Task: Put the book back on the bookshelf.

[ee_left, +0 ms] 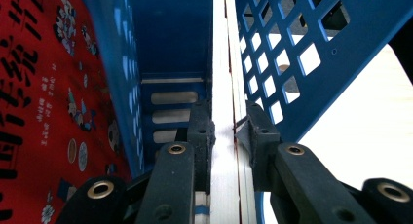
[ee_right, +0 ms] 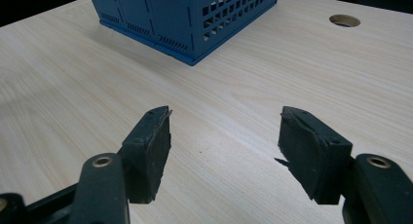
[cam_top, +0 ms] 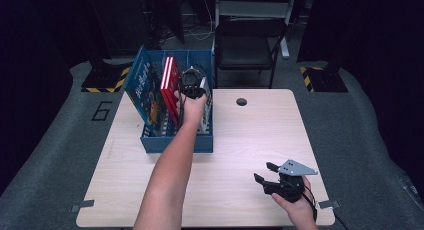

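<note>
The left hand-held gripper [ee_left: 224, 136] was clenched on the top edge of a thin white book [ee_left: 224, 87], its two black jaws pressing the pages from either side. That book stood upright in the right-hand compartment of the blue crate [cam_top: 176, 142], close against the crate's perforated right wall [ee_left: 292, 63]. The grip from above, along the book's edge, suited a narrow slot: there was little room beside the book for the jaws to come in any other way.

In the high view the left hand-held gripper [cam_top: 193, 90] reached over the crate's far right part, the forearm stretched across the surface [cam_top: 240, 140]. A red book [cam_top: 170, 87] leaned in the middle compartment and a blue picture book [cam_top: 145, 92] leaned at the left, both tilted toward the left, which left the right slot free for the white book to stand straight.

The right hand-held gripper [cam_top: 263, 172] rested low at the near right of the surface, well apart from the crate, released and holding nothing; its jaws [ee_right: 224, 151] stood wide over bare wood. It seemed parked out of the way while the left hand worked alone.
</note>
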